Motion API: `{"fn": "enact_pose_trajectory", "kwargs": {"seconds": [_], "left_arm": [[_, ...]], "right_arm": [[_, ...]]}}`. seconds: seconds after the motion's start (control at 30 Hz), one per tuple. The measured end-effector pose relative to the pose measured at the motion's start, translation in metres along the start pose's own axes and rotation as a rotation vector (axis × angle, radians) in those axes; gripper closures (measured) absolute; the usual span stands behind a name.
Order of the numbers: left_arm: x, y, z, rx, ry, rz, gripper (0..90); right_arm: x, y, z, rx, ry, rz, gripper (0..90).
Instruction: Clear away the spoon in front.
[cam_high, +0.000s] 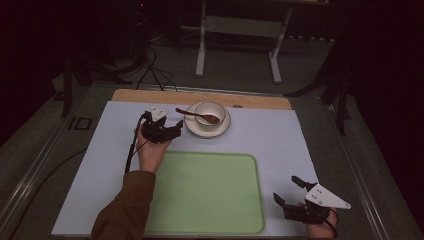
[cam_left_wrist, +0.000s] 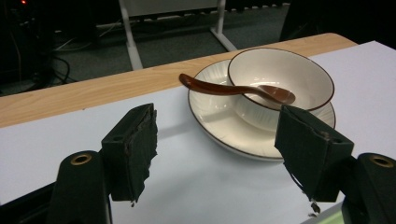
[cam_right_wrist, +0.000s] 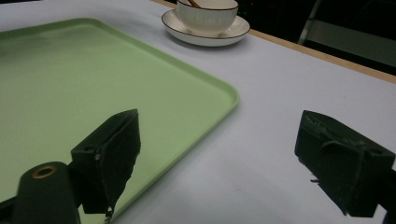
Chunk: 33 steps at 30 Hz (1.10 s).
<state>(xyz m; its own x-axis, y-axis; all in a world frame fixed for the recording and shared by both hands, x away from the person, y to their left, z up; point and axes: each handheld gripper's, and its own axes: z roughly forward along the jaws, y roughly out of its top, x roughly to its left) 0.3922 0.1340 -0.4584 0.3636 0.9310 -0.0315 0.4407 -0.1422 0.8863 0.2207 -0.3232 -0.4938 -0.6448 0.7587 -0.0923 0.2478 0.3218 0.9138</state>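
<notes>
A white bowl with a dark rim stands on a matching white plate at the back of the table. A brown spoon lies across the bowl, its handle sticking out to the left. My left gripper is open just left of the plate, its jaws pointing at it with nothing between them. In the left gripper view the plate, bowl and spoon lie just beyond the open left gripper. My right gripper rests open at the near right, empty, beside a green tray.
The table carries a white sheet with a wooden strip along its back edge. The right gripper looks over the tray's corner toward the far plate. A white-legged stand and cables lie behind the table.
</notes>
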Motion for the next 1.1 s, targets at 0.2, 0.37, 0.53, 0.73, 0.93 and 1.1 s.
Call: {"fn": "enact_pose_trajectory", "kwargs": {"seconds": [0.2, 0.37, 0.53, 0.73, 0.93, 1.1], "left_arm": [[-0.008, -0.001, 0.019, 0.017, -0.037, 0.0, 35.7], [-0.013, 0.002, 0.037, 0.032, -0.044, 0.0, 35.9], [-0.013, 0.004, 0.047, 0.038, -0.043, -0.016, 35.6], [-0.011, 0.007, 0.06, 0.052, -0.025, -0.042, 35.3], [-0.01, 0.007, 0.074, 0.081, 0.002, -0.076, 33.2], [-0.013, 0.011, 0.084, 0.077, 0.011, -0.106, 32.6]], "right_arm": [[0.0, 0.0, 0.0, 0.002, 0.001, -0.002, 13.9], [0.0, 0.0, 0.0, 0.001, 0.0, 0.003, 13.9], [-0.001, 0.0, 0.0, -0.001, 0.001, 0.005, 13.9], [-0.001, 0.0, 0.0, -0.003, 0.001, 0.006, 13.9], [-0.001, 0.0, 0.0, -0.001, 0.0, 0.007, 13.9], [-0.001, -0.001, 0.0, -0.002, -0.001, 0.011, 13.9]]}}
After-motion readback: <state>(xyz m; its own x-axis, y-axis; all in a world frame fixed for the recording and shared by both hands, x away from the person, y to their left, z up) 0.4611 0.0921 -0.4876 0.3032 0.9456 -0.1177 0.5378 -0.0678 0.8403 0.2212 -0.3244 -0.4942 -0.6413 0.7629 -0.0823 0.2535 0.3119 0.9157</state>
